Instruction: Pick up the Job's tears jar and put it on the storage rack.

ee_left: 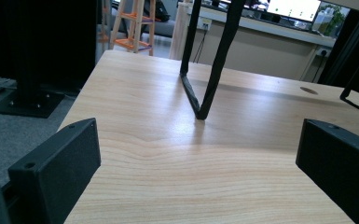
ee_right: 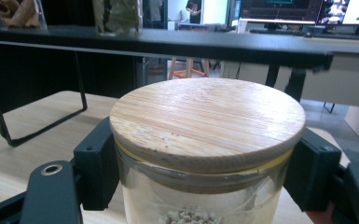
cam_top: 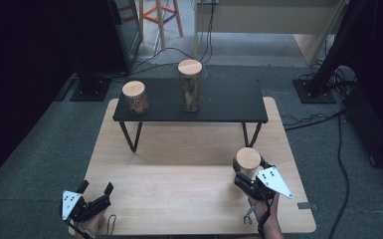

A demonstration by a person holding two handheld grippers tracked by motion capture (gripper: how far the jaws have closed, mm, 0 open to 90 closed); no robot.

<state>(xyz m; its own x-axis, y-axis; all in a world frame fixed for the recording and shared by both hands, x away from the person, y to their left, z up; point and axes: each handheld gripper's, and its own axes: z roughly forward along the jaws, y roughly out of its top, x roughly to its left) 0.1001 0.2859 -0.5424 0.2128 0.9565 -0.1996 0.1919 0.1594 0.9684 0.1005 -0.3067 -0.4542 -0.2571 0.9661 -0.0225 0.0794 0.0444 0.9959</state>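
Table (cam_top: pixel 179 199): pale wood, on grey carpet.
Black shelf (cam_top: pixel 219 102): stands on thin legs on the table, beyond both tongs.
Shelf load: a short jar (cam_top: pixel 135 97) and a tall jar (cam_top: pixel 190 85), both wooden-lidded.
Room: dark stands, trailing cables, a wooden stool behind the shelf.
Right tongs (cam_top: pixel 247 172): clamped on the glass jar (ee_right: pixel 205 154) just under its wooden lid; jar upright, pale grains inside.
Left tongs (cam_top: pixel 95 188): jaws wide apart with nothing between them, low over the table's near left corner.
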